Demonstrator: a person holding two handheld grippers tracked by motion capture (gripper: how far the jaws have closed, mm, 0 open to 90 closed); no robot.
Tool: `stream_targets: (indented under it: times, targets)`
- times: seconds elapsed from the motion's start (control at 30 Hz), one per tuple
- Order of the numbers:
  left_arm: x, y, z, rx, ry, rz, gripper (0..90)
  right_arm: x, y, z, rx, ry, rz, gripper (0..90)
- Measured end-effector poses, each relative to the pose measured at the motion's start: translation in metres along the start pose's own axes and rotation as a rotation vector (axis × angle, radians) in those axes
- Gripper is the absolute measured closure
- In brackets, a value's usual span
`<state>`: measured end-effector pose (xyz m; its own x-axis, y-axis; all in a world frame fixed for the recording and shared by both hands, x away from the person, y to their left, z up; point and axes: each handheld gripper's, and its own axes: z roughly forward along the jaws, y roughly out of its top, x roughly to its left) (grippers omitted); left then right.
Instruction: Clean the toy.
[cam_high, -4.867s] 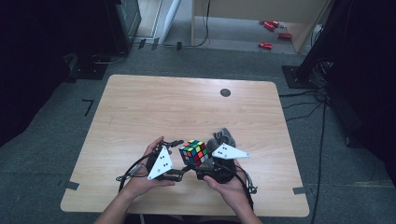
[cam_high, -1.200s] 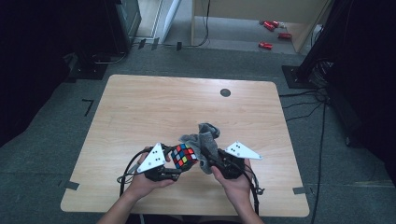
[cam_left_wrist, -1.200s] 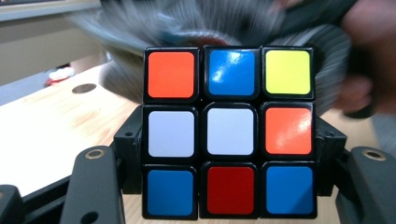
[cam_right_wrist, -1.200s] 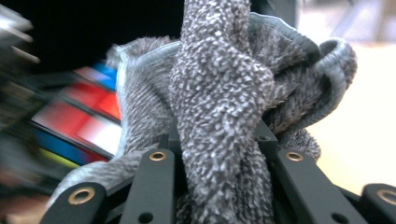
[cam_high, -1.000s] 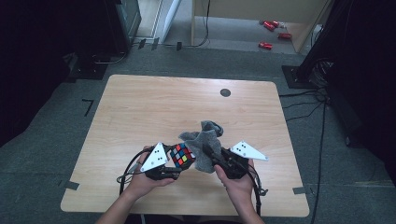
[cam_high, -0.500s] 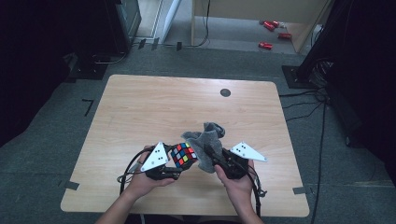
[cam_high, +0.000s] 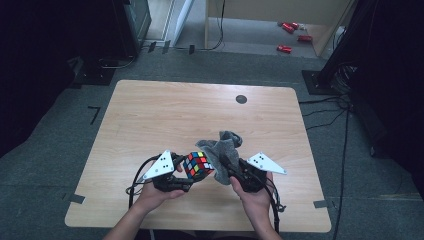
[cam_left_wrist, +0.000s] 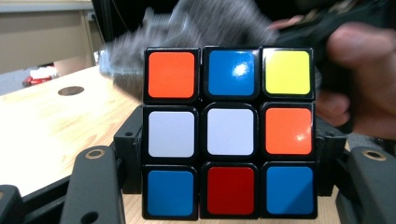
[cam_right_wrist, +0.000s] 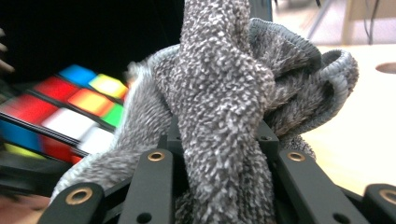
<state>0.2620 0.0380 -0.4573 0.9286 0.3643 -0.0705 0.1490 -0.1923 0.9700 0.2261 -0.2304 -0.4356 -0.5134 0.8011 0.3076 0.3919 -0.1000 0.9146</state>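
Both forearms come in from the near edge of the wooden tabletop (cam_high: 150, 115), the hands side by side and low over it, each gripper pointing inward toward the other.

The left gripper (cam_high: 184, 172) lies roughly level in the left hand (cam_high: 155, 192), its fingers (cam_left_wrist: 95, 186) closed partway on a Rubik's cube (cam_high: 198, 165), one on each side of it. From the left gripper view the cube (cam_left_wrist: 229, 132) sits square between them with a white-centred face toward the camera (orange, blue and yellow along its top row).

The right gripper (cam_high: 231, 170), held in the right hand (cam_high: 255, 195), has its fingers (cam_right_wrist: 154, 186) pinched nearly together on a grey microfibre cloth (cam_high: 221, 150). The cloth (cam_right_wrist: 224, 107) bunches up from between those fingers and spills past their tips, its loose folds lying against the far side of the cube, just beyond the left fingers' tips.

No container stands on the tabletop.
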Motion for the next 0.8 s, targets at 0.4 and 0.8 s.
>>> stream_targets:
  times: [0.4,0.8]
  targets:
    - [0.007,0.003,-0.007,-0.085,-0.059,-0.096,34.4,-0.006,-0.008,0.009,0.057,-0.028,-0.009,68.8]
    - [0.011,0.004,-0.012,-0.152,-0.095,-0.167,34.3,0.01,-0.017,0.019,0.096,0.247,-0.052,71.4]
